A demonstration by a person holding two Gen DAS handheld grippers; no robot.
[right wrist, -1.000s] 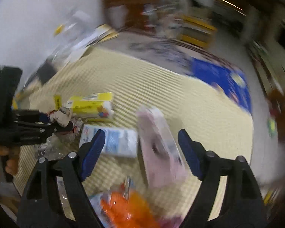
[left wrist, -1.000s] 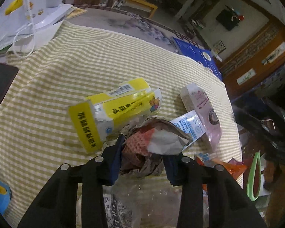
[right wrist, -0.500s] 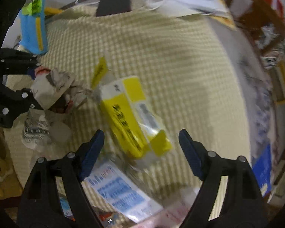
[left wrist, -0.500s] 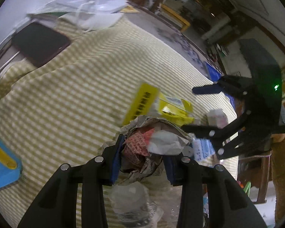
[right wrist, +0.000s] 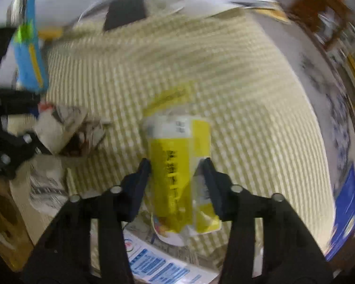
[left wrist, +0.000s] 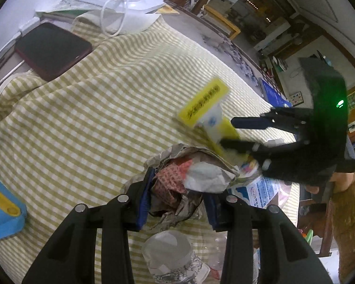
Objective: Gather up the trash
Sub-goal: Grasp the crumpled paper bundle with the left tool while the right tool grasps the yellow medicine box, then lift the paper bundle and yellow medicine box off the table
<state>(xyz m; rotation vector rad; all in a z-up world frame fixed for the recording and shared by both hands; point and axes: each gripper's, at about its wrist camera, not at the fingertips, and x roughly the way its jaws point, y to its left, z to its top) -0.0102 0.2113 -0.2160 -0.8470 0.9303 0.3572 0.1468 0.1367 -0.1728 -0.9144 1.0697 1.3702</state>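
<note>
Checked cloth [left wrist: 87, 123] w/ phone [left wrist: 51, 49], blue-white packet [right wrist: 153, 266].

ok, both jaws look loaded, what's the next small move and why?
Probably lift the right gripper straight up a little: its jaws are shut on the yellow packet, which lies on the checked cloth. The left gripper is already gripping the crumpled paper wad.

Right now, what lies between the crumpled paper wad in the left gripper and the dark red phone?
Only bare yellow-checked cloth between the crumpled paper wad and the dark red phone, in the left wrist view.
</note>
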